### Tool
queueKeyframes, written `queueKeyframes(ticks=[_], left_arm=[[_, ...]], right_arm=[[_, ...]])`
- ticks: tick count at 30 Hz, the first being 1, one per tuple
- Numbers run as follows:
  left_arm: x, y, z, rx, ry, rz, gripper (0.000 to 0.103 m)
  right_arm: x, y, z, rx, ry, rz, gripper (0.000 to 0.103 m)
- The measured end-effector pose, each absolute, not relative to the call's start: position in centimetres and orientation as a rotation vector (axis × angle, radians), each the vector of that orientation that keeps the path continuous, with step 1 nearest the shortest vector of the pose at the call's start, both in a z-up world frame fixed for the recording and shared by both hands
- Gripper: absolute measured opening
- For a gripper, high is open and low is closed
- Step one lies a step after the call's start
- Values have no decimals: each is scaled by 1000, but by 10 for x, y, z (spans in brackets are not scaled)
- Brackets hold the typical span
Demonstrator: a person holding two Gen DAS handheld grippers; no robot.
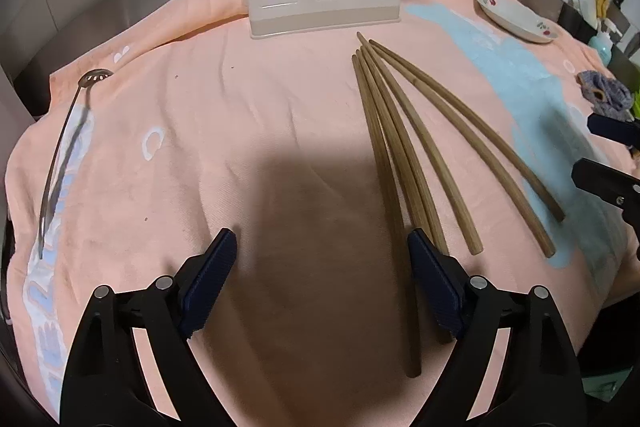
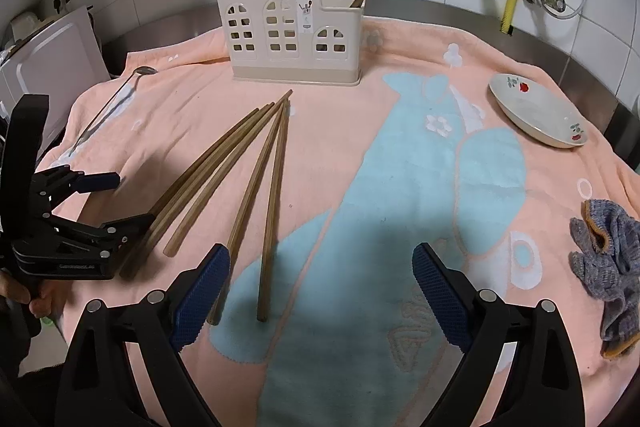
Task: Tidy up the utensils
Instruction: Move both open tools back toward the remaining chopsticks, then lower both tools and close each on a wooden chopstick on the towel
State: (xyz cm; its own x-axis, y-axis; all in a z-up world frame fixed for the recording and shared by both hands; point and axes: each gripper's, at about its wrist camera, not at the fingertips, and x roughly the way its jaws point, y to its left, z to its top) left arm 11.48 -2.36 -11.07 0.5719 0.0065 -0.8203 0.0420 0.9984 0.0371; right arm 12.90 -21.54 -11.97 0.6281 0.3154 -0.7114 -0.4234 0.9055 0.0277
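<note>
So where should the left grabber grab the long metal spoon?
Grab the spoon around the middle of its thin handle, coming straight down from above with the fingers on either side of it. It lies flat on the towel, so there is no room underneath, and the round bowl end is too wide and slippery. The left grabber is open.

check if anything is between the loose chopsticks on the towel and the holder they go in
Nothing visible is. The loose chopsticks fan out on the towel, tips toward the beige holder, with only bare towel between. The slotted spoon lies far to one side, the dish to the other.
</note>
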Motion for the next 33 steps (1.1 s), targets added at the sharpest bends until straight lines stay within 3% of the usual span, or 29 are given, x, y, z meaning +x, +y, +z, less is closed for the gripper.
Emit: queueKeyframes(ticks=[10,24,29,33], left_arm=[[117,-7,-106,91,945,64,86],[120,18,-99,83,920,139,86],[119,20,-99,65,918,123,77],[116,18,-98,53,912,94,69]], right_arm=[[127,-205,-127,-180,795,441,89],[134,-189,-137,-162,822,466,41],[135,-183,-140,-170,827,481,26],[135,-178,-142,-181,831,491,19]])
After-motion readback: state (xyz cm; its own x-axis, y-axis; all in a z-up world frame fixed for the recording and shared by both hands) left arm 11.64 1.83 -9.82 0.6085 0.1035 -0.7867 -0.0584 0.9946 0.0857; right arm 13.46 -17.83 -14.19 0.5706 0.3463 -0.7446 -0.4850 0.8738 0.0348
